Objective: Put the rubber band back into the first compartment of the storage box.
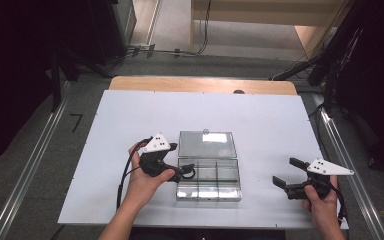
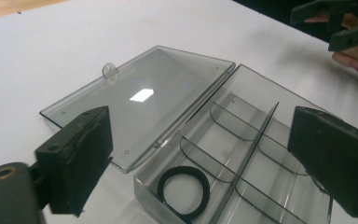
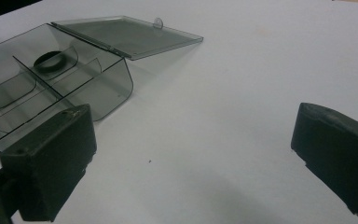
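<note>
Hovering at the left end of the clear box (image 1: pixel 209 172), the left gripper (image 2: pixel 200 154) is holding its jaws apart; the black ring (image 2: pixel 183 192) is lying between and just beyond them in the end compartment, apparently released. Backing straight out is likely avoiding the dividers. The right gripper (image 1: pixel 286 173) is waiting, jaws apart, well clear on the surface (image 1: pixel 260 120).

A white board (image 1: pixel 130 125) lies on a wooden table (image 1: pixel 200 84) whose far edge shows beyond it. Grey floor (image 1: pixel 40 165) surrounds both, with metal rails (image 1: pixel 27 170) at either side and cables (image 1: pixel 175 51) past the table.
</note>
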